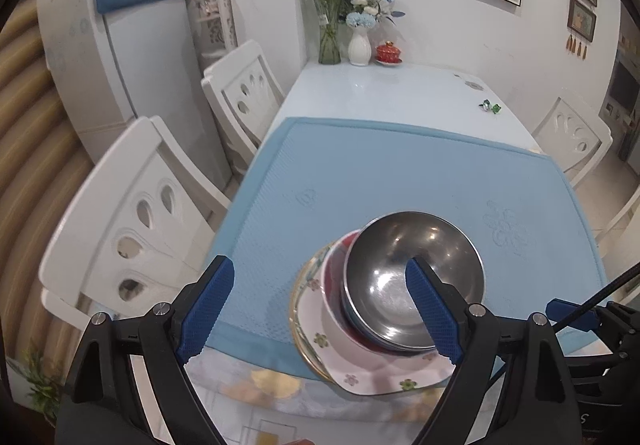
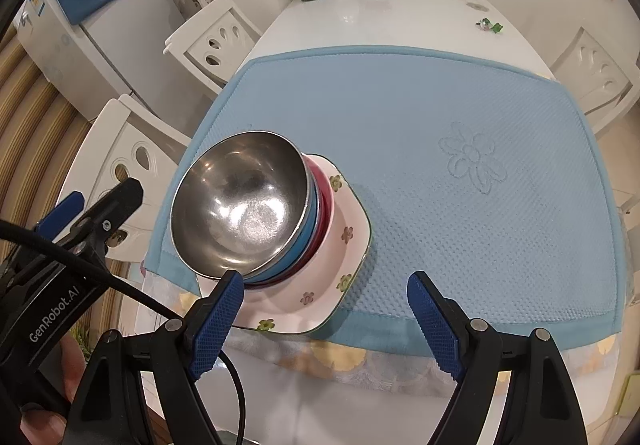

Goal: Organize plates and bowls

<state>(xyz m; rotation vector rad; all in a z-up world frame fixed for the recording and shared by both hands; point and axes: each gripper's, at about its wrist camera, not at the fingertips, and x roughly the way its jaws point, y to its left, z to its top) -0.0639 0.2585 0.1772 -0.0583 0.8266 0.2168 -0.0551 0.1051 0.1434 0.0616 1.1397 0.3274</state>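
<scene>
A steel bowl (image 1: 412, 277) (image 2: 240, 205) sits on top of a stack: a blue bowl (image 2: 310, 235), a red bowl (image 2: 326, 205) and a square pink floral plate (image 1: 360, 369) (image 2: 344, 245), with a gold-rimmed plate (image 1: 298, 309) under it in the left wrist view. The stack stands at the near edge of the blue mat (image 1: 400, 165) (image 2: 440, 125). My left gripper (image 1: 320, 309) is open and empty, above the stack's left side. My right gripper (image 2: 326, 321) is open and empty, just near of the stack. The left gripper also shows in the right wrist view (image 2: 100, 213).
White chairs (image 1: 132, 213) (image 2: 128, 149) stand along the table's left side, another at the right (image 1: 572, 133). Vases with flowers (image 1: 340, 25) and a red lidded cup (image 1: 389, 53) stand at the far table edge. A fridge (image 1: 120, 65) is at the left.
</scene>
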